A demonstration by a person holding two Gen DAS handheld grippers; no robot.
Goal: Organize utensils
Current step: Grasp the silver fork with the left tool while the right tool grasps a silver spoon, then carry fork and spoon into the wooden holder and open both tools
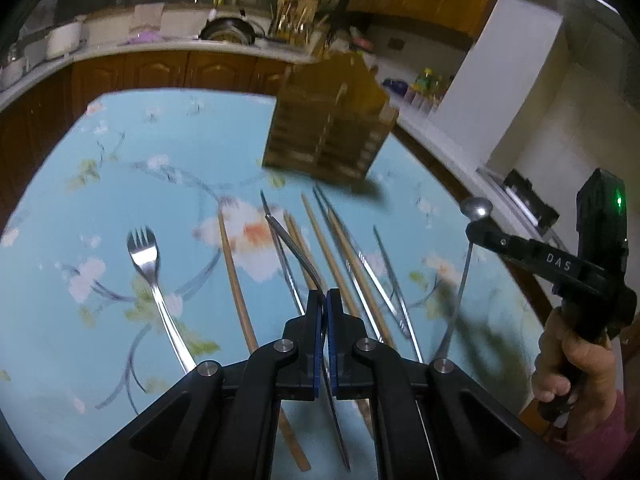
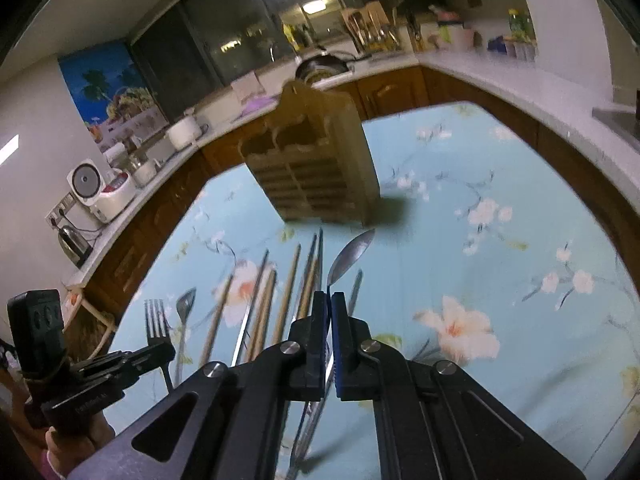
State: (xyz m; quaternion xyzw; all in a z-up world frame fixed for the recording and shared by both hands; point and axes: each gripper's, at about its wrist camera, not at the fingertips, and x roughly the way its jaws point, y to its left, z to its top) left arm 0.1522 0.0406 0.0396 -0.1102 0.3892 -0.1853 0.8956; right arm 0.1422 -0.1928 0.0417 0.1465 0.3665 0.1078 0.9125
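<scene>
A: How are the two hands posed?

B: Both point down at a slant toward the far side of the surface. The left hand-held gripper has its jaws pressed together on the handle of a spoon, which curves up and away from the blue pads. In the right wrist view that spoon's bowl shows just right of the fork.

A: And the right one?

B: The right hand-held gripper is closed too, pinching the thin handle of a second spoon, bowl tilted toward the far rack. From the left wrist view it sits at the right edge, the person's hand wrapped round its grip, and that spoon's handle hangs below the jaws clear of the cloth.

A: Where are the rest of the utensils?

B: A fork lies alone on the left, tines pointing far. Chopsticks, wooden and metal, lie in a loose fan between the two grippers, tips toward the wooden rack. The rack stands upright at the far middle, slots open at the top; whether anything is in them is too blurred to tell.

A: Room to move?

B: The floral cloth is bare right of the chopsticks and between the fork and the left edge. A counter wraps round the far side, apart from the surface's rounded rim.
</scene>
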